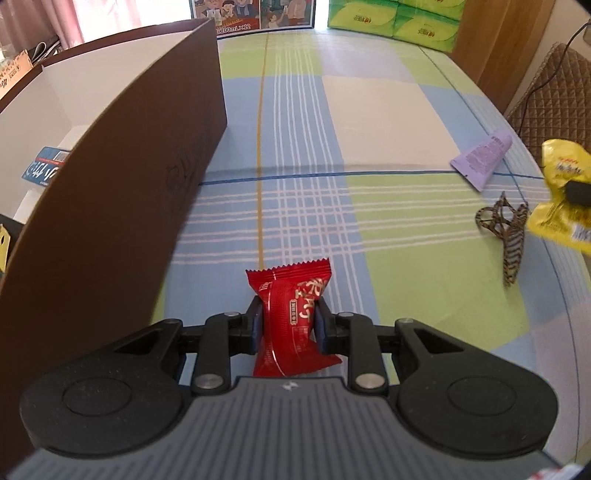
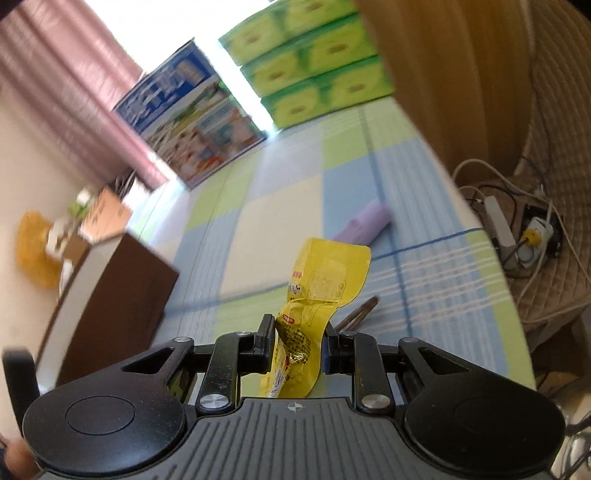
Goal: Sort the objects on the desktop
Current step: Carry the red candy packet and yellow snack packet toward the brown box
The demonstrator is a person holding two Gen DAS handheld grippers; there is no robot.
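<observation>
The left gripper (image 1: 289, 320) is clamped on a red snack packet (image 1: 291, 321), held above the checked tablecloth (image 1: 303, 206) just beside the brown box (image 1: 122, 177). The right gripper (image 2: 297, 345) pinches a crumpled yellow snack bag (image 2: 314, 295) over the cloth, with a patterned hair claw (image 1: 504, 229) and a lilac tube (image 1: 484, 157) lying nearby.

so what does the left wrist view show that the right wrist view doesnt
Only the left wrist view: the left tool shut on a red snack packet, a blue-labelled item inside the brown box, and the whole patterned hair clip.

Only the right wrist view: the right tool itself, shut on the yellow packet, plus a power strip and cables off the table's edge.

Both: the yellow packet, purple tube, brown box, checked tablecloth and green tissue packs.
</observation>
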